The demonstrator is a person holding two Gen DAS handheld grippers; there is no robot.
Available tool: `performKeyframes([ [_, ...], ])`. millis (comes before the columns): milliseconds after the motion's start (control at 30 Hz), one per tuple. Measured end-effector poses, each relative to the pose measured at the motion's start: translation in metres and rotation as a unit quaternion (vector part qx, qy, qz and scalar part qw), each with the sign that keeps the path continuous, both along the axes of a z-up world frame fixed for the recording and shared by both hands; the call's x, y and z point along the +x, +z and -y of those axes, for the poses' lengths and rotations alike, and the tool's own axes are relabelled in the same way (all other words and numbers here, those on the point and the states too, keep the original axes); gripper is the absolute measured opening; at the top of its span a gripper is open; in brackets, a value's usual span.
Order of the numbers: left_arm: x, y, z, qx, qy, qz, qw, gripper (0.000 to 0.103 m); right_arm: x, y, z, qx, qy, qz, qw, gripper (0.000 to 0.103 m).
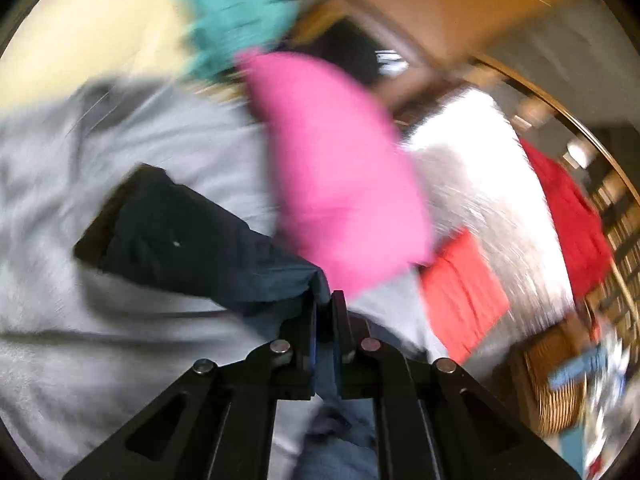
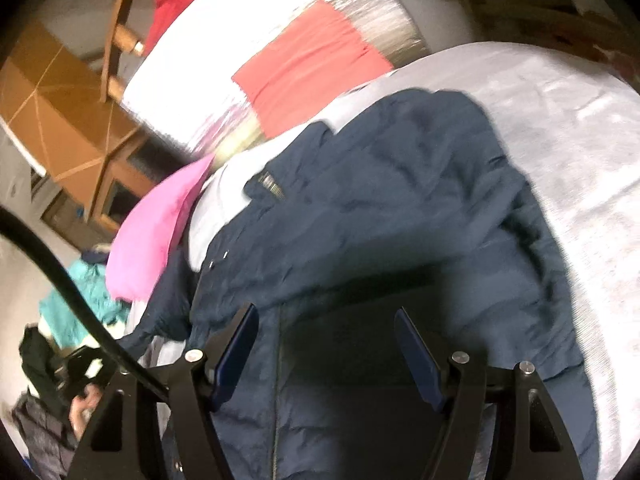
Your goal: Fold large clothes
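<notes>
Left gripper (image 1: 325, 308): fingers pinched nearly together on a fold of the navy jacket (image 1: 192, 240), cloth trailing off to the left over the grey sheet (image 1: 80, 340).
Right gripper (image 2: 326, 344): fingers spread wide, nothing between them, poised low over the jacket's body (image 2: 400, 200), which lies crumpled across the grey bed.
Pink pillow (image 1: 336, 168): just beyond the jacket.
Coral cloth (image 2: 312, 68): on the white cover, past the jacket.
Hard to read: left view smeared by motion blur; teal garment (image 1: 240, 12) cut off at the top edge.
</notes>
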State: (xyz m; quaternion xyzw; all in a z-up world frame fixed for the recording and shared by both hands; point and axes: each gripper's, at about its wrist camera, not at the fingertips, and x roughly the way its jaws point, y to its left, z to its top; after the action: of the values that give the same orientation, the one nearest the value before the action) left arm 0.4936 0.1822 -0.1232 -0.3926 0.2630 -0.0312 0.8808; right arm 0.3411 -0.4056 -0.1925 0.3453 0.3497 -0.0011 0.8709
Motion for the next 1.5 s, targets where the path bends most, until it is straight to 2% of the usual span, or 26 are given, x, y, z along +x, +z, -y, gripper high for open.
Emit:
performKeyframes([
  [67, -0.012, 0.035, 0.038, 0.037, -0.038, 0.039, 0.9978, 0.006, -0.003, 0.0, 0.014, 0.01, -0.019, 0.003, 1.0, 0.074],
  [167, -0.037, 0.073, 0.095, 0.082, -0.097, 0.093, 0.9875, 0.006, -0.009, 0.0, 0.038, 0.03, -0.052, 0.009, 0.998, 0.074],
  [233, -0.049, 0.087, 0.143, 0.106, -0.144, 0.117, 0.9768, 0.006, -0.014, 0.001, 0.054, 0.043, -0.07, 0.013, 0.996, 0.074],
  [367, -0.063, 0.088, 0.22, 0.137, -0.222, 0.127, 0.9569, 0.006, -0.024, 0.003, 0.084, 0.068, -0.101, 0.023, 0.992, 0.074],
  [500, -0.062, 0.056, 0.303, 0.173, -0.307, 0.096, 0.931, 0.006, -0.037, 0.006, 0.109, 0.094, -0.123, 0.034, 0.987, 0.074],
  [533, -0.059, 0.046, 0.317, 0.179, -0.326, 0.081, 0.9246, 0.006, -0.039, 0.006, 0.115, 0.102, -0.127, 0.036, 0.986, 0.074],
  [600, -0.052, 0.014, 0.348, 0.203, -0.364, 0.024, 0.9089, 0.006, -0.043, 0.006, 0.123, 0.116, -0.132, 0.039, 0.984, 0.074],
  [633, -0.05, 0.001, 0.358, 0.217, -0.373, -0.002, 0.9021, 0.01, -0.043, 0.006, 0.126, 0.119, -0.133, 0.038, 0.983, 0.074],
  [733, -0.047, -0.031, 0.37, 0.225, -0.393, -0.088, 0.8875, 0.047, -0.043, 0.004, 0.132, 0.13, -0.132, 0.035, 0.982, 0.074],
  [767, -0.05, -0.036, 0.367, 0.22, -0.391, -0.106, 0.8876, 0.051, -0.042, 0.003, 0.133, 0.133, -0.13, 0.034, 0.982, 0.074],
  [900, -0.065, -0.029, 0.342, 0.207, -0.378, -0.103, 0.8965, 0.057, -0.04, -0.003, 0.137, 0.141, -0.119, 0.022, 0.983, 0.074],
  [1033, -0.07, -0.011, 0.289, 0.199, -0.311, -0.081, 0.9256, 0.068, -0.032, -0.013, 0.138, 0.158, -0.106, 0.015, 0.982, 0.074],
  [1167, -0.055, -0.016, 0.245, 0.206, -0.243, -0.097, 0.943, 0.068, -0.021, -0.021, 0.131, 0.158, -0.09, 0.006, 0.983, 0.074],
  [1233, -0.045, -0.028, 0.221, 0.214, -0.209, -0.117, 0.9469, 0.068, -0.016, -0.023, 0.126, 0.159, -0.083, 0.004, 0.984, 0.074],
  [1367, -0.03, -0.053, 0.177, 0.204, -0.17, -0.159, 0.9509, 0.068, 0.003, -0.024, 0.108, 0.156, -0.054, -0.013, 0.986, 0.074],
  [1467, -0.021, -0.065, 0.16, 0.198, -0.155, -0.182, 0.9506, 0.068, 0.019, -0.023, 0.091, 0.114, -0.048, -0.032, 0.992, 0.073],
  [1500, -0.022, -0.068, 0.156, 0.197, -0.152, -0.186, 0.9507, 0.068, 0.025, -0.026, 0.087, 0.101, -0.052, -0.043, 0.993, 0.069],
])
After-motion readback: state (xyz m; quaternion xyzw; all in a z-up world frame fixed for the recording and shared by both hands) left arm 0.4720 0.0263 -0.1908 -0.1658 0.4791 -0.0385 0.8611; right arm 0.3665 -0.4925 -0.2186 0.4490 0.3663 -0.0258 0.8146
